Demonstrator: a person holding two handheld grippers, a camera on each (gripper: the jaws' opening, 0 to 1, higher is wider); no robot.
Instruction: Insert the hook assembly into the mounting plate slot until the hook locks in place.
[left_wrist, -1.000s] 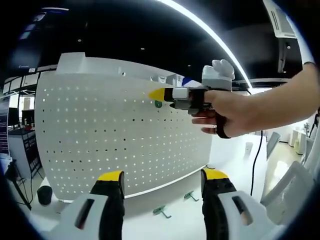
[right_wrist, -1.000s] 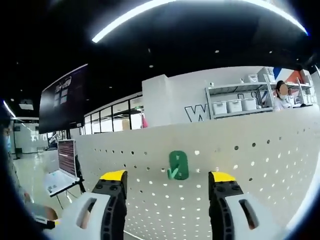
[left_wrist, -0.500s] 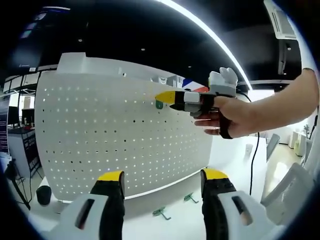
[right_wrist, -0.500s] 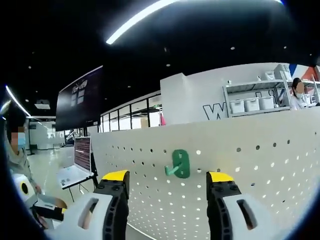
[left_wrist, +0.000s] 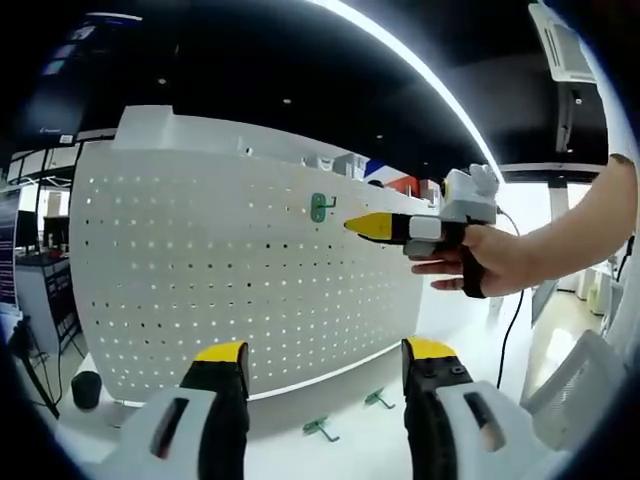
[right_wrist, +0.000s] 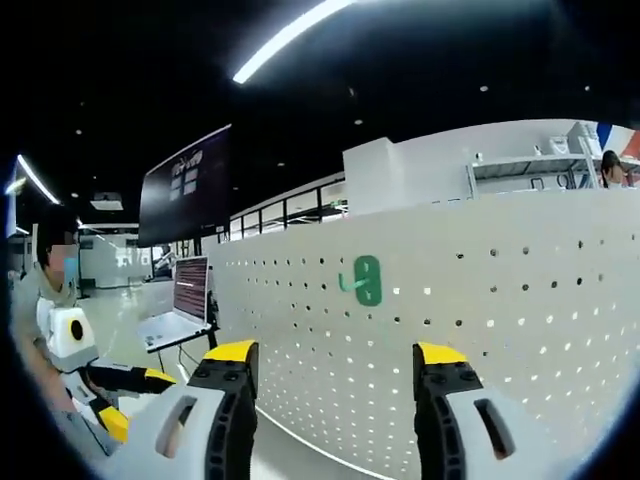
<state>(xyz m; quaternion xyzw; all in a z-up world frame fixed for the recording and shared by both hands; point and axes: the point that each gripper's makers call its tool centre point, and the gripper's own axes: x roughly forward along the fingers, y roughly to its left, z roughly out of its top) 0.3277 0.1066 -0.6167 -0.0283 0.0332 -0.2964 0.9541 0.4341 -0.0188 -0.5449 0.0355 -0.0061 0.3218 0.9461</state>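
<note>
A small green hook (left_wrist: 320, 207) hangs on the upright white pegboard (left_wrist: 200, 290), near its upper edge. In the right gripper view the same hook (right_wrist: 365, 281) sits on the board (right_wrist: 520, 300), ahead of and above my jaws. My right gripper (right_wrist: 335, 352) is open and holds nothing. A hand carries that right gripper (left_wrist: 368, 226) just to the right of the hook, a short gap away from it. My left gripper (left_wrist: 325, 355) stands open low in front of the board, with nothing between its fingers.
Two spare green hooks (left_wrist: 322, 427) (left_wrist: 380, 396) lie on the white table (left_wrist: 360, 445) at the board's foot. A laptop (right_wrist: 175, 322) and a dark screen (right_wrist: 190, 185) stand left of the board. A person with the left gripper (right_wrist: 110, 385) is at the left.
The right gripper has drawn back from the hook, to the right in the left gripper view. The hook stays on the board and looks smaller in the right gripper view. The left gripper held still.
</note>
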